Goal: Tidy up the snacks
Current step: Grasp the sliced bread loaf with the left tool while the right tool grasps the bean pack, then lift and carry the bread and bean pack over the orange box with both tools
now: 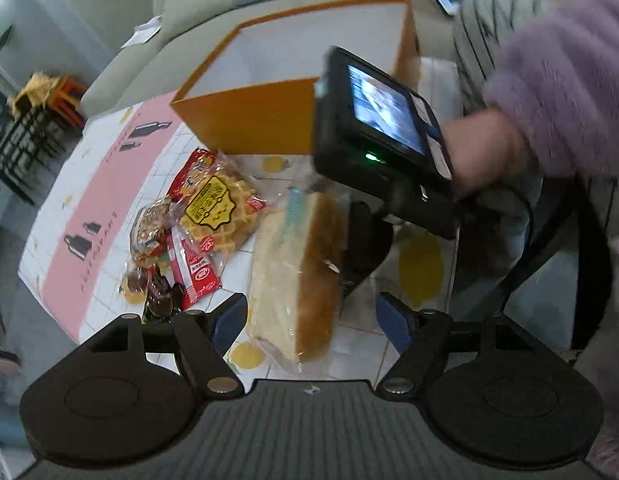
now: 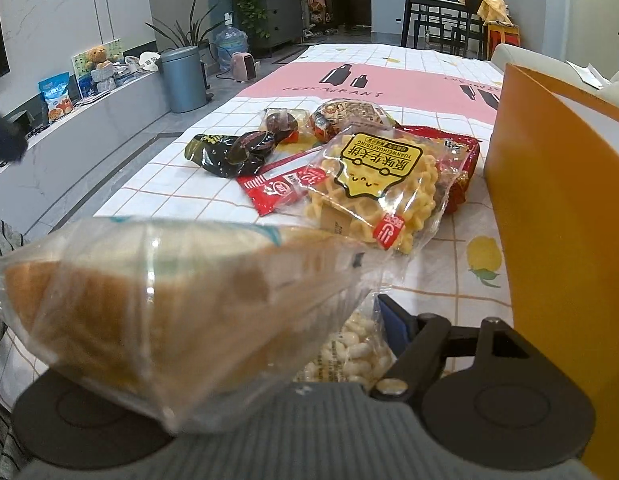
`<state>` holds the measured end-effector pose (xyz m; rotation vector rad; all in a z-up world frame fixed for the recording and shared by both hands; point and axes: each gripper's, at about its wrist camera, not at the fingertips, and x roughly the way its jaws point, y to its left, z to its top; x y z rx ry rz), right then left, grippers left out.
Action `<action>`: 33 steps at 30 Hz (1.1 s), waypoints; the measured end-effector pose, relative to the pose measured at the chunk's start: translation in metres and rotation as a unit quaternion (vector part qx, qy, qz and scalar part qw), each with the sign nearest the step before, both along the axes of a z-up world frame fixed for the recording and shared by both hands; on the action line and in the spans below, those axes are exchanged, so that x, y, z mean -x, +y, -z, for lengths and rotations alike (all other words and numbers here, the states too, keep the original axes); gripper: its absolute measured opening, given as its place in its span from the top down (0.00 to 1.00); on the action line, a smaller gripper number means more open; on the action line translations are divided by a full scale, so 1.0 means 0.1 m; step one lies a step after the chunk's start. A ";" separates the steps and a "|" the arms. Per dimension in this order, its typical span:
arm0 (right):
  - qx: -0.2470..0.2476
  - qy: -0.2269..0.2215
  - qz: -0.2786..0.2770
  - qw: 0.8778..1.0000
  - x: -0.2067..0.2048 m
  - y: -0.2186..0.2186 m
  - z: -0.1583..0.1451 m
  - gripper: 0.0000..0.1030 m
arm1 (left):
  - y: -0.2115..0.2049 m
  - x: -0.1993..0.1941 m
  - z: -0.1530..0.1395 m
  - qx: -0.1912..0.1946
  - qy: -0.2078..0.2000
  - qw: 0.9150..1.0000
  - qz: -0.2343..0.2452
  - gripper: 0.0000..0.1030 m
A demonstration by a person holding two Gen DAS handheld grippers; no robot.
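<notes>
A clear-wrapped sponge cake (image 1: 297,280) is held up by my right gripper (image 1: 349,248), which is shut on its edge; the cake fills the lower left of the right wrist view (image 2: 149,300). My left gripper (image 1: 313,320) is open and empty, its blue pads on either side below the cake. An open orange box (image 1: 249,120) stands behind it on the table and also shows in the right wrist view (image 2: 549,208). A waffle-biscuit pack (image 2: 373,188), a red sachet (image 2: 269,190), dark wrapped snacks (image 2: 237,152) and a round wrapped pastry (image 2: 349,116) lie in a pile left of the box.
The table wears a white checked cloth (image 2: 181,188) with a pink band (image 2: 389,80). A bag of small white puffs (image 2: 349,356) lies under my right gripper. A sofa (image 1: 213,12) stands behind the box. A person's purple sleeve (image 1: 561,92) is at the right.
</notes>
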<state>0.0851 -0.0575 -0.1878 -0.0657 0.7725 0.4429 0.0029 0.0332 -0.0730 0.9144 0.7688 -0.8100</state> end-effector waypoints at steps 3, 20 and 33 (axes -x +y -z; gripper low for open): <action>0.000 0.000 0.000 1.000 0.00 0.00 0.00 0.27 | -0.04 -0.05 0.13 -0.015 -0.018 1.000 -0.019 0.16; -0.002 0.005 0.002 1.000 -0.04 -0.01 0.00 0.27 | -0.19 -0.17 0.51 -0.068 -0.017 0.996 -0.059 0.51; 0.013 0.020 -0.006 1.000 -0.01 -0.05 -0.04 0.28 | 0.04 -0.53 0.16 0.014 0.053 0.981 -0.188 0.70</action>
